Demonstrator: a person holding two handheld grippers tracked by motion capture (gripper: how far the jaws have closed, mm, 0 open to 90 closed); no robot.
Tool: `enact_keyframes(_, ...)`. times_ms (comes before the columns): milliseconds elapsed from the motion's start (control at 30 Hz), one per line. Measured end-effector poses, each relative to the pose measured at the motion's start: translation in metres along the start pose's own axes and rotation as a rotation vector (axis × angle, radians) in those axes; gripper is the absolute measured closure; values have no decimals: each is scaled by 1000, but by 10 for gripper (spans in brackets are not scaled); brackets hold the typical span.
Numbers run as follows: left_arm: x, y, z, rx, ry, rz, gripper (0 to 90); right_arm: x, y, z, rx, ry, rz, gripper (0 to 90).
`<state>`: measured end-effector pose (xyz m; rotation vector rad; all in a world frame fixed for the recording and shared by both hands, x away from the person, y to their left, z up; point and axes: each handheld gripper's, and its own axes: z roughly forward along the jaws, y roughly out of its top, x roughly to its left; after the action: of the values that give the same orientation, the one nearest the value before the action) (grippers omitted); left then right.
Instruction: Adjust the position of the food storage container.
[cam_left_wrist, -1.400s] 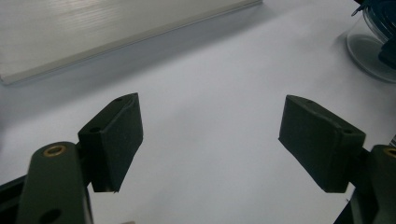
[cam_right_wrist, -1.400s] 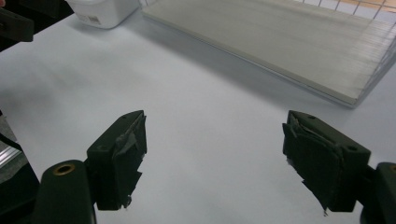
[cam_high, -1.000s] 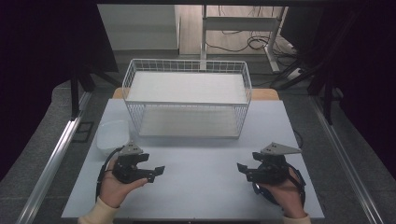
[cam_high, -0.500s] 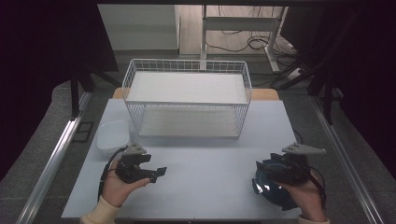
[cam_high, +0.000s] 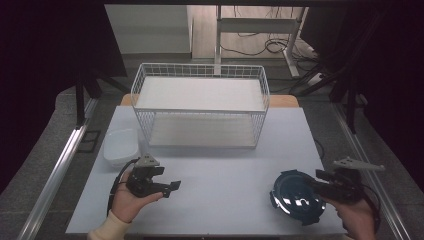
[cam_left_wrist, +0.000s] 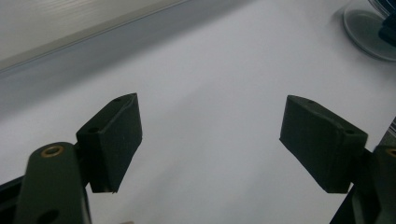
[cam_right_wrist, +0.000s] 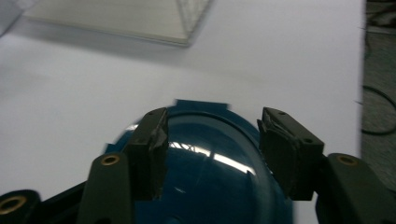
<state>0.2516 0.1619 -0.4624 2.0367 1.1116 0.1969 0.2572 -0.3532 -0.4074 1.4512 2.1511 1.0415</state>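
A glossy dark blue bowl (cam_high: 292, 197) lies dome-up near the front right of the white table (cam_high: 225, 165). My right gripper (cam_high: 316, 186) hovers at its right rim, held by a hand. In the right gripper view the jaws stand apart over the blue dome (cam_right_wrist: 212, 179), and the right gripper (cam_right_wrist: 212, 149) is open and clamps nothing. My left gripper (cam_high: 172, 187) rests in a hand at the front left. It points right, well apart from the bowl. The left gripper (cam_left_wrist: 210, 140) is open wide, with bare table between its jaws.
A white wire basket (cam_high: 200, 107) with a flat shelf stands at the back middle of the table; its corner (cam_right_wrist: 140, 18) is ahead of the right gripper. A small white plastic tub (cam_high: 120, 145) sits left of the basket. The table's right edge lies close to the right hand.
My right gripper has moved right and slightly toward the front edge, and the blue bowl has come into view under it. The left gripper has barely shifted.
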Motion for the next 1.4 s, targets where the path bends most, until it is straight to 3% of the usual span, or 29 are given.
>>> enact_keyframes(67, 0, 0, 1, 5, 0, 0, 201, -15, -7, -6, 22, -51, 28, 475)
enact_keyframes(100, 0, 0, 1, 5, 0, 0, 201, -15, -7, -6, 22, -51, 28, 475)
enact_keyframes(133, 0, 0, 1, 6, 3, -2, 201, -24, -13, -7, 42, -59, 46, 513)
enact_keyframes(200, 0, 0, 1, 4, 4, -4, 201, -27, -15, -6, 49, -60, 52, 527)
enact_keyframes(333, 0, 0, -1, 1, 3, -1, 201, -40, -25, -6, 86, -106, 78, 595)
enact_keyframes(467, 0, -1, 1, 8, 3, -5, 201, -47, -32, -8, 109, -131, 91, 695)
enact_keyframes(600, 0, -1, 1, 10, 1, 0, 201, -53, -39, -4, 183, -185, 73, 832)
enact_keyframes(667, 0, -1, 1, 10, 2, 0, 201, -55, -44, 0, 214, -176, 70, 889)
enact_keyframes(933, 1, -1, 2, 15, 5, 1, 201, -52, -52, 13, 293, -165, 39, 893)
enact_keyframes(1033, 0, -1, 1, 13, 4, 0, 201, -47, -55, 16, 317, -137, 28, 895)
enact_keyframes(1100, 0, -1, 1, 12, 3, -1, 201, -45, -56, 17, 339, -156, 10, 895)
enact_keyframes(1167, 0, -1, 1, 13, 2, -2, 201, -42, -57, 18, 336, -93, 12, 896)
enact_keyframes(1267, 0, -1, 2, 15, -1, 1, 202, -37, -57, 23, 367, -118, -15, 896)
enact_keyframes(1400, -1, -1, 4, 20, -3, 2, 202, -36, -57, 26, 370, -107, -21, 896)
